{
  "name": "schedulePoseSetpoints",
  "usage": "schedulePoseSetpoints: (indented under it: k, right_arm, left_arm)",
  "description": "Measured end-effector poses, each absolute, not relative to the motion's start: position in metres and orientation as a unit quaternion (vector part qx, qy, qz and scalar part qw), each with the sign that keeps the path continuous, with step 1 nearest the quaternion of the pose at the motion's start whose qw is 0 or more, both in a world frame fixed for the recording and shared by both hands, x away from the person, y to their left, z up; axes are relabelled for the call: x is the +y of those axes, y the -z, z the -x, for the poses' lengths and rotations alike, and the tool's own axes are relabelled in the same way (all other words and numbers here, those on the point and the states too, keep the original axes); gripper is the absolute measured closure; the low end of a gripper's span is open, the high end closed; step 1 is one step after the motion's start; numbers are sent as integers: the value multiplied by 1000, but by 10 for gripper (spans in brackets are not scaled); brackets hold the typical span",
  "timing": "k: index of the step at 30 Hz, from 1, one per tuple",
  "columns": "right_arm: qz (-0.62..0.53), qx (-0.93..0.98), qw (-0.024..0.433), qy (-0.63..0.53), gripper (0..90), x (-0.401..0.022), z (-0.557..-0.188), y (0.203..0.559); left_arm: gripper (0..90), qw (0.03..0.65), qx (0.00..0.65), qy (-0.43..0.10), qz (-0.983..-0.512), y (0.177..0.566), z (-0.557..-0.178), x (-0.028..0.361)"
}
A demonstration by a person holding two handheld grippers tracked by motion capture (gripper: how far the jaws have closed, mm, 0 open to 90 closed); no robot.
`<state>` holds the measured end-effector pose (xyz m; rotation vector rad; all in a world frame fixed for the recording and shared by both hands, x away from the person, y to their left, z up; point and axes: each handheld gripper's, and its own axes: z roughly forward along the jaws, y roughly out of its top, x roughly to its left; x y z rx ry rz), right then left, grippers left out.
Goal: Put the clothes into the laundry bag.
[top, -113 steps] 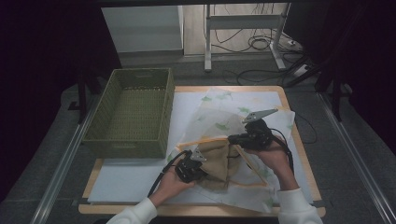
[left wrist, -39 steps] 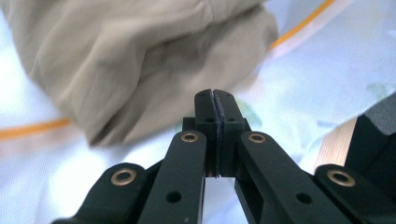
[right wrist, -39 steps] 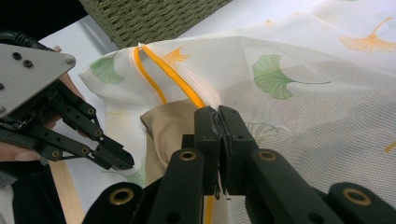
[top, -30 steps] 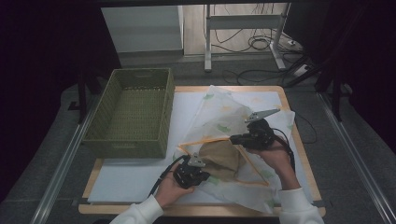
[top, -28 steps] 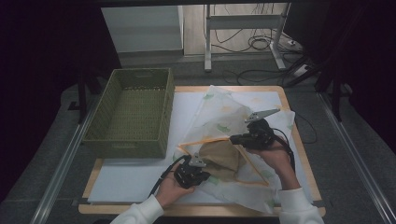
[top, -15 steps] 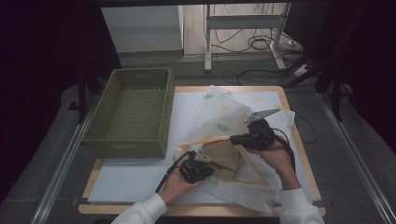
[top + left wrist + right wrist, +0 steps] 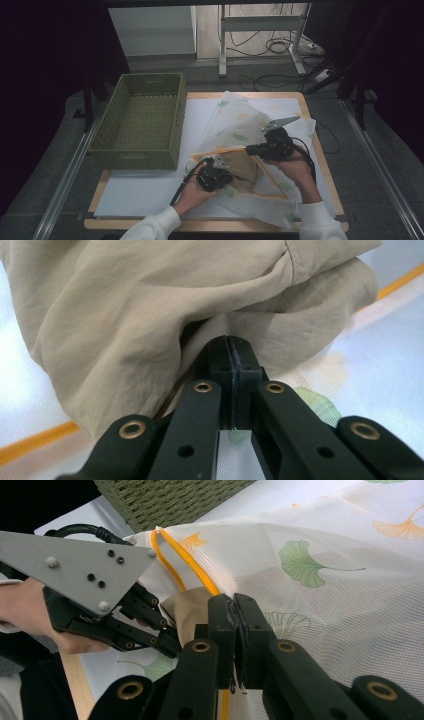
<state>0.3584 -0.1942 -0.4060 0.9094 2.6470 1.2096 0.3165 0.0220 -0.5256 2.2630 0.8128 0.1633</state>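
A: What's changed on your side?

B: My left tool (image 7: 216, 172), clamped on a fold of the crumpled beige fabric garment (image 7: 243, 165), sits a little further toward 3 o'clock than a second ago, and the garment has bunched up deeper in the mouth of the sheer white mesh laundry bag with ginkgo-leaf print and orange trim (image 7: 235, 117). My right tool (image 7: 250, 148) hasn't shifted; it's pinched shut on the bag's orange-edged rim (image 7: 172, 550), holding the opening up.

A: So what does that tell you?

B: I'd judge the stuffing is well along but not finished; part of the garment is visible at the opening, at about 6 o'clock on the pale wooden table (image 7: 320, 165).

A: Where's the bag lying?

B: Spread from the table's centre toward 4 o'clock, over the white sheet (image 7: 150, 192). The olive-green woven basket (image 7: 142, 120) stands at 9 o'clock, with nothing in it that I can see.

A: Count it all for me

B: One garment, one bag, one basket, two tools
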Motion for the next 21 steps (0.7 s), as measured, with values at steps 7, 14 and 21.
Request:
schedulePoseSetpoints:
  k: [7, 14, 21]
  right_arm:
    - [-298, 867, 47, -397, 851, -195, -358, 405]
    - [-299, 866, 48, -398, 851, -196, -358, 405]
    - [-300, 865, 48, -399, 851, -197, -359, 405]
  left_arm:
    - [900, 357, 320, -66, -875, 526, -324, 15]
    - [900, 361, 320, -77, -873, 527, -330, 6]
    - [899, 364, 326, -84, -869, 527, -336, -1]
